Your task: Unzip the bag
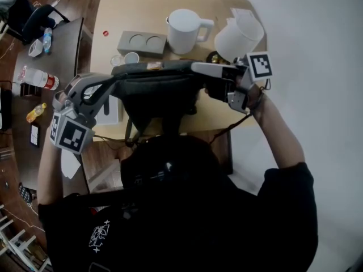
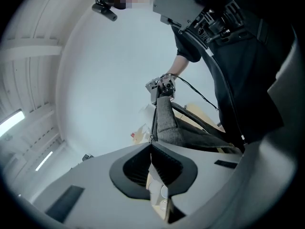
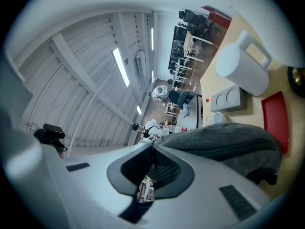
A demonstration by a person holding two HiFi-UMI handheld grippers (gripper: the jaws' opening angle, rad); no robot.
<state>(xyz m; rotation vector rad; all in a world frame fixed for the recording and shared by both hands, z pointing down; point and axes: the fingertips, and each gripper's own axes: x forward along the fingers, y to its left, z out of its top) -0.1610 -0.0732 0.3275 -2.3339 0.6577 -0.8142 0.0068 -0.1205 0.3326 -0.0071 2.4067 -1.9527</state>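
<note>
The limp dark grey fabric bag (image 1: 159, 94) needs tension: the right gripper (image 3: 153, 146) clenches its edge, and the left gripper (image 2: 151, 149) clenches the small metal zipper pull (image 2: 151, 138).

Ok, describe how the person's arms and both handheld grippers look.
Both the left gripper and right gripper are light grey with black ribbed pads. Each carries a white cube printed with black square markers. A thin black cable trails from the right one. The person wears a black short-sleeved T-shirt with a white print.
</note>
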